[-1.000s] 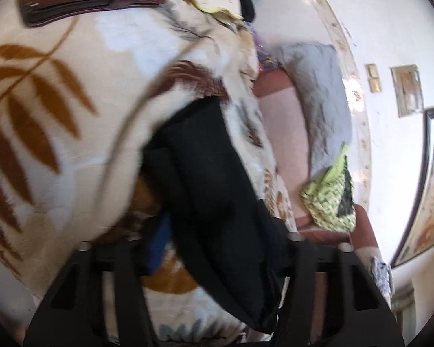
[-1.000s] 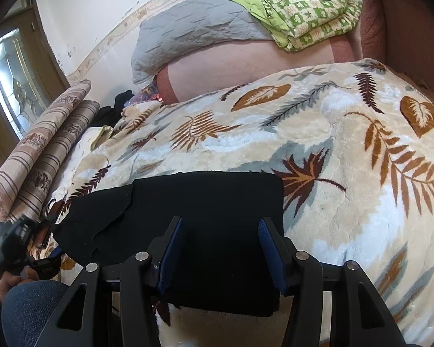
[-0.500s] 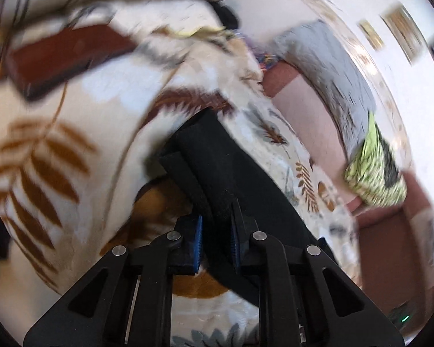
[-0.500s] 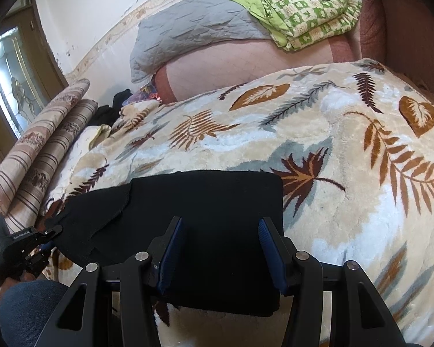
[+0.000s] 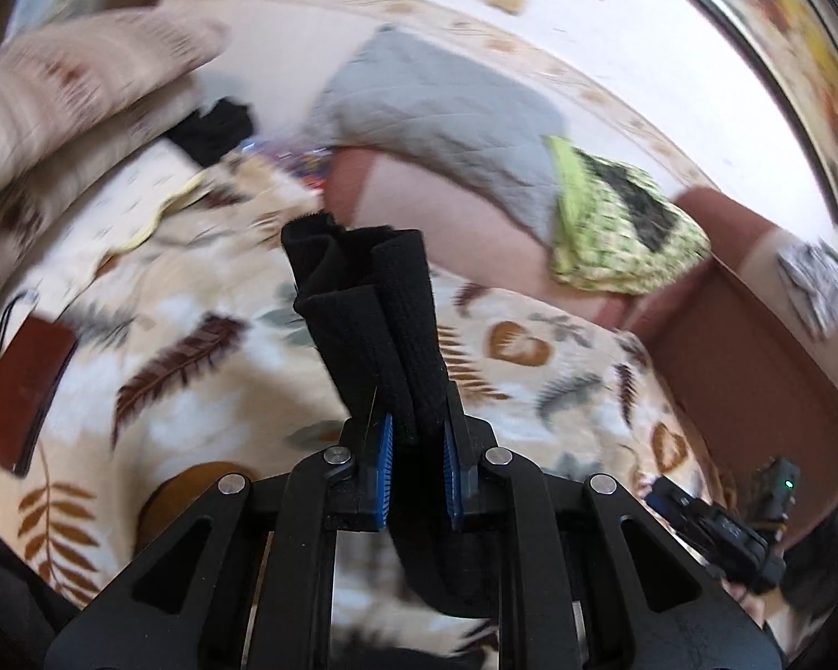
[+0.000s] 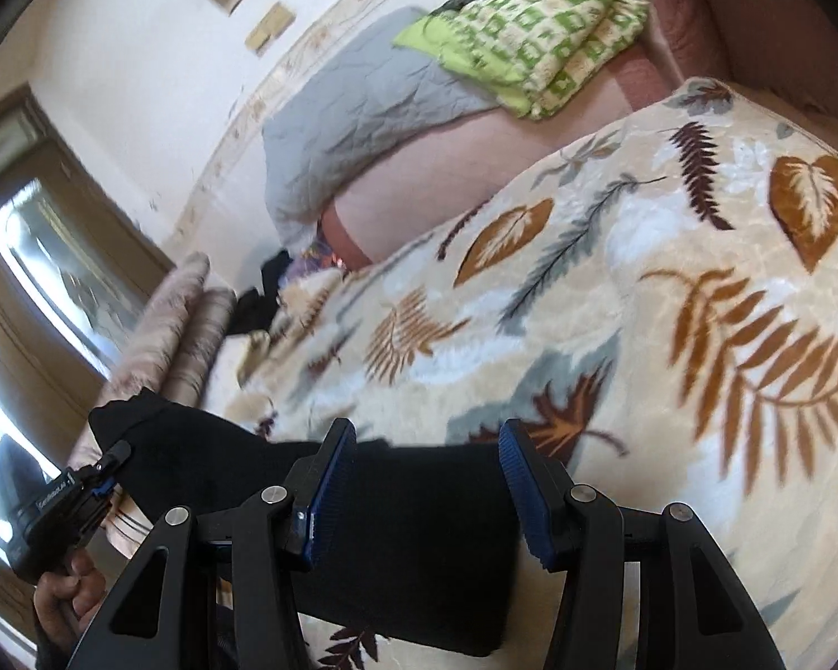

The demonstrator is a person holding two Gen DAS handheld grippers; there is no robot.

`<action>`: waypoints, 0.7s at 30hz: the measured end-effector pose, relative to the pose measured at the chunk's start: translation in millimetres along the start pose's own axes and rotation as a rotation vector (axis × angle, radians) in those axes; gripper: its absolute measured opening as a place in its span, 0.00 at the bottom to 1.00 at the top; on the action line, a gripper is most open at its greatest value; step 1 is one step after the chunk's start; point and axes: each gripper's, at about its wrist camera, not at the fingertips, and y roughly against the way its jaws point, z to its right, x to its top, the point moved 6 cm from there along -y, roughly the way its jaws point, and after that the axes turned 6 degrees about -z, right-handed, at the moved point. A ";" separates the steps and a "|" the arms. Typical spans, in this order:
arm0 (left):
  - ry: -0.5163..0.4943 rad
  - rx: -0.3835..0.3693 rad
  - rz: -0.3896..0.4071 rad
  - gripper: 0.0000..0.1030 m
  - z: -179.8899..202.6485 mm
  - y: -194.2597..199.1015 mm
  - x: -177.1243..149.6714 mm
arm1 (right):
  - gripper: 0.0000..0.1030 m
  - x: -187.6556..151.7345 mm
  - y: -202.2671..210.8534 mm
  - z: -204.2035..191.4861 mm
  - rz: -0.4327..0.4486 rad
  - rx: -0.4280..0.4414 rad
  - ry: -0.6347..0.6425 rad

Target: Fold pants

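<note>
Under both my tools is the big leafy blanket, and the black pants lie on it, right below and between the open fingers of my right gripper, which touch nothing. One end of the pants is pinched tight in my left gripper, bunched up in front of its blue pads (I can see that end lifted off the blanket, off to the left of my right tool). I think I am in the middle of folding that end over. To do it well, I should keep the pinch firm, carry the end low and flat across the rest, and line up the edges. My right tool could press the flat part so it does not slide.
</note>
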 end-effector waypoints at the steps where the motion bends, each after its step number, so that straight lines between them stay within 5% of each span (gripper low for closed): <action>1: -0.035 -0.013 -0.002 0.13 13.8 0.1 -1.2 | 0.50 0.1 5.9 9.3 0.017 0.008 -0.024; 5: -0.216 -0.016 -0.037 0.13 69.3 -19.7 -25.5 | 0.50 -3.4 18.6 52.5 0.063 0.177 -0.289; 9: -0.381 -0.013 -0.130 0.13 111.9 -56.7 -64.4 | 0.50 -4.9 27.6 79.2 0.111 0.202 -0.436; 16: -0.440 -0.041 -0.283 0.13 137.2 -110.7 -122.3 | 0.50 -3.7 25.9 60.7 0.090 0.185 -0.348; 21: -0.454 -0.038 -0.307 0.13 140.2 -122.8 -133.5 | 0.50 -5.2 20.9 61.6 0.079 0.180 -0.346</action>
